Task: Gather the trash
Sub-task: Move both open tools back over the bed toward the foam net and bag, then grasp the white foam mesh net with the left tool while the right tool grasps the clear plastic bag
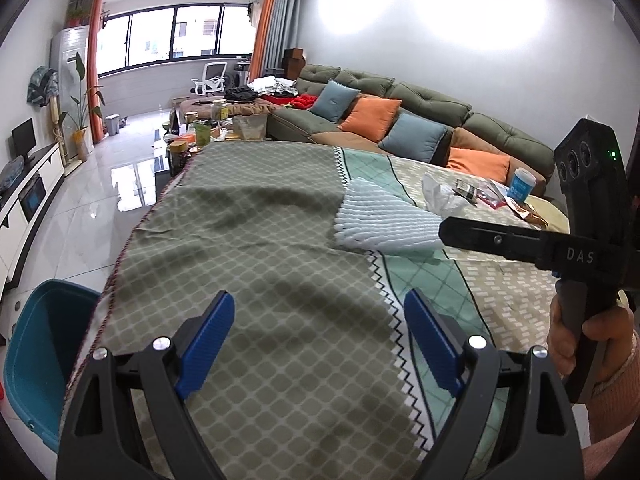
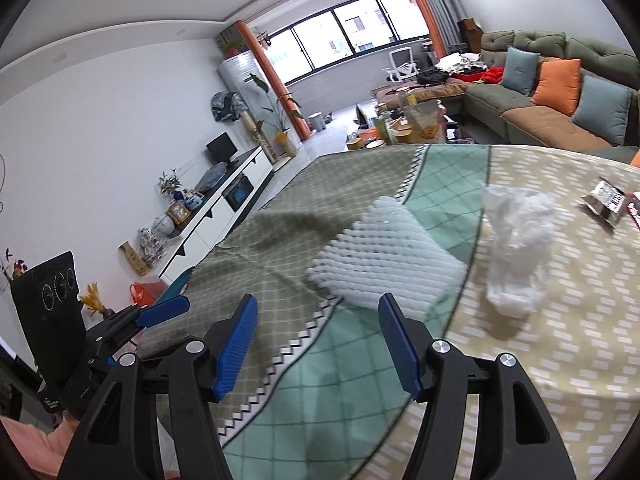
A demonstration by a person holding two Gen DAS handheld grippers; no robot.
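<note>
On the table [image 1: 248, 240], w/ a patchwork cloth draped over it & hanging off the near-left edge, the trash sits toward the right half. A teal bin [image 1: 36, 364] stands on the floor just off the near-left corner, prob. where the trash is meant to go, so it's parked within easy reach of the left hand.

Biggest piece: white foam netting sheet [image 2: 384, 256], lying flat about mid-table on the mint-green strip, one corner over the olive patch. Just to its right, a crumpled white plastic bag [image 2: 516, 248] on the beige part, near but apart from the foam. Further toward the far-right edge: small wrappers [image 1: 470, 192], a blue-lidded cup [image 1: 520, 184], and what looks like a brown snack packet, too small to tell more.

Right gripper [image 2: 318, 340] angled down at the foam's near edge; jaws roughly half apart, nothing between them, pads not touching the foam. Looks lined up to take that piece first, as it's closest.

Left gripper [image 1: 320, 340] hangs over bare olive cloth near the front edge, jaws spread wide, empty; likely waiting, or ready for a second item.
</note>
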